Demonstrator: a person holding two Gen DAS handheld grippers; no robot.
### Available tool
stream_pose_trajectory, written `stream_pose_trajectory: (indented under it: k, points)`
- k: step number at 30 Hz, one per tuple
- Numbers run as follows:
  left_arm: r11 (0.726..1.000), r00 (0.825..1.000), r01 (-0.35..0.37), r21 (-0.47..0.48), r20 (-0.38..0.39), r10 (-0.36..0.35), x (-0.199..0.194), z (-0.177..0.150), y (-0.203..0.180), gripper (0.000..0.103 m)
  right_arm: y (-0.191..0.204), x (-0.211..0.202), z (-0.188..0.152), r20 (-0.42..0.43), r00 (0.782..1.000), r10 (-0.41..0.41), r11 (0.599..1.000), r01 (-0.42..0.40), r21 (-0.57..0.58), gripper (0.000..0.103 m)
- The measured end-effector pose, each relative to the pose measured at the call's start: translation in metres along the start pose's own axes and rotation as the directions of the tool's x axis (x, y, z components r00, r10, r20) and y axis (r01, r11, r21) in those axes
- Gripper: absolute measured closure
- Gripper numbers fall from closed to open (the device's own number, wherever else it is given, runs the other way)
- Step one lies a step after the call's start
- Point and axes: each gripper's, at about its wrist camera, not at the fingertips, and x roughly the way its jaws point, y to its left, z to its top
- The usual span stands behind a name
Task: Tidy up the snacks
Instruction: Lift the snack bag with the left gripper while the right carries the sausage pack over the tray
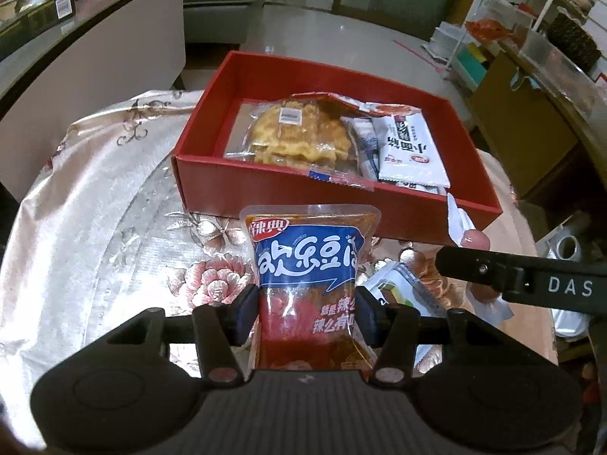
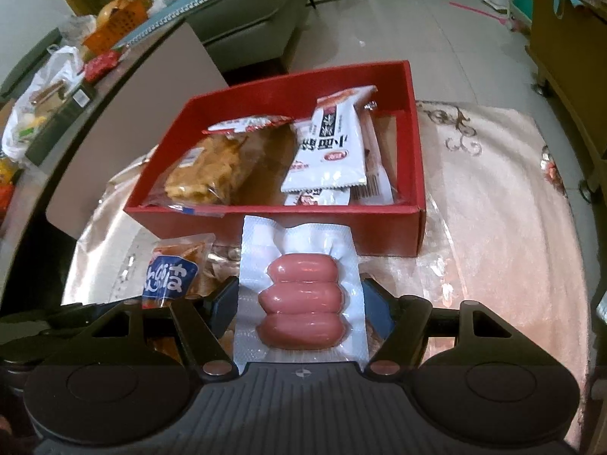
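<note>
Indoor light, moderately bright, slightly pinkish cast. Strong glare on shiny floral plastic tablecloth (image 1: 114, 197), pale sheen on glossy tiled floor (image 2: 417, 26). Soft shadow inside red cardboard box (image 1: 341, 87) along its near wall. Heavy fisheye bending at edges, dark vignette in corners. Centre sharp; background furniture soft, slight blur toward rims.

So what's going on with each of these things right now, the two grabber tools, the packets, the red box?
Left gripper: fingers shut on the blue-labelled snack packet.
Blue-labelled snack packet: held, sealed.
Right gripper: fingers shut on the sausage pack.
Sausage pack: held, sealed, three sausages inside.
Red box: open, no lid, partly filled.
Waffle packet: lying in the box.
White packet: lying in the box.
</note>
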Motion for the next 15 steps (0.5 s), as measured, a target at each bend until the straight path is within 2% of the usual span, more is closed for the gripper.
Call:
stream_pose_trajectory:
  k: [15]
  points:
    - [0.998, 0.998, 0.012, 0.058, 0.068, -0.016, -0.024, -0.001, -0.008, 0.056, 0.007, -0.013, 0.003, 0.038, 0.999, 0.028, 1.0, -0.028, -0.009, 0.028]
